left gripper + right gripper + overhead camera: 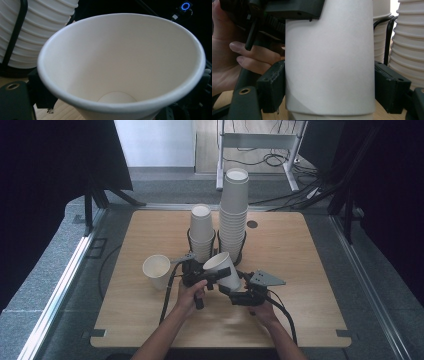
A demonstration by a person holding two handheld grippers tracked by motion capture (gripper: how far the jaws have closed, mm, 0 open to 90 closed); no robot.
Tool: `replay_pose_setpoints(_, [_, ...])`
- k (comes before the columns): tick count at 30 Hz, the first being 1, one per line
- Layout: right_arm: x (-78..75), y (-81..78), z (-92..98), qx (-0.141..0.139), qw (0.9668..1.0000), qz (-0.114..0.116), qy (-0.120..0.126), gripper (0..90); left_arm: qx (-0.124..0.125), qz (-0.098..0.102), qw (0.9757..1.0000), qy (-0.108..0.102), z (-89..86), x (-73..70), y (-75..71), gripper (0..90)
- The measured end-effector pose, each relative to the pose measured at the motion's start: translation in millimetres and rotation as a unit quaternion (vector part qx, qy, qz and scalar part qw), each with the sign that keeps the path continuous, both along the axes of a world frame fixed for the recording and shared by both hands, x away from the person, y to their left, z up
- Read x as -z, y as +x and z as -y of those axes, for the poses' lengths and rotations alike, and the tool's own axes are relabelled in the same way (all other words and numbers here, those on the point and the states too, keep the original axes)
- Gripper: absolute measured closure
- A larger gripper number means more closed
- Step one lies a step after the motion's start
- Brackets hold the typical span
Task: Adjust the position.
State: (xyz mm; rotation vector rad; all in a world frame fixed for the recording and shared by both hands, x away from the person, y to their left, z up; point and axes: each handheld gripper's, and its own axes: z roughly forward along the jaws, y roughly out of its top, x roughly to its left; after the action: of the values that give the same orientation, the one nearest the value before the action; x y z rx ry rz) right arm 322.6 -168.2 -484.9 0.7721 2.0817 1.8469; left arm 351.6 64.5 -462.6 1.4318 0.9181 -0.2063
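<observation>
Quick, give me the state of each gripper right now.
Left gripper: shut on the rim of the paper cup, tilted above the table.
Right gripper: shut on the same paper cup, pads against both sides of its lower body.

Near the middle of the frame, a tilted white paper cup sits between the left gripper, at its rim side, and the right gripper, at its base side. Left of them a single cup stands on the wooden bench. Behind, toward the upper middle, a short cup stack and a tall cup stack stand in black wire holders.
</observation>
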Motion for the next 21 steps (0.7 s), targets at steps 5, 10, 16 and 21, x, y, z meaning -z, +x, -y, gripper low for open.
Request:
replay_pose_setpoints(5, [1.2,0.1,0.7,0.003,1.0,0.002,-0.001,21.0,0.007,-0.013,0.9999,-0.008,-0.5,2.2,2.6,11.3])
replay_pose_setpoints(10, [1.4,-0.5,0.1,0.005,1.0,0.005,-0.003,21.2,0.011,-0.021,0.9996,-0.011,-1.1,2.8,3.6,10.7])
replay_pose_setpoints(16, [2.6,-1.4,-2.1,0.01,0.9998,0.013,-0.014,21.3,0.012,-0.034,0.9993,-0.007,1.5,4.4,4.5,10.2])
replay_pose_setpoints(21, [3.9,-1.1,-3.2,0.01,0.9997,0.011,-0.017,21.2,0.013,-0.033,0.9994,-0.004,2.3,4.8,4.7,11.6])
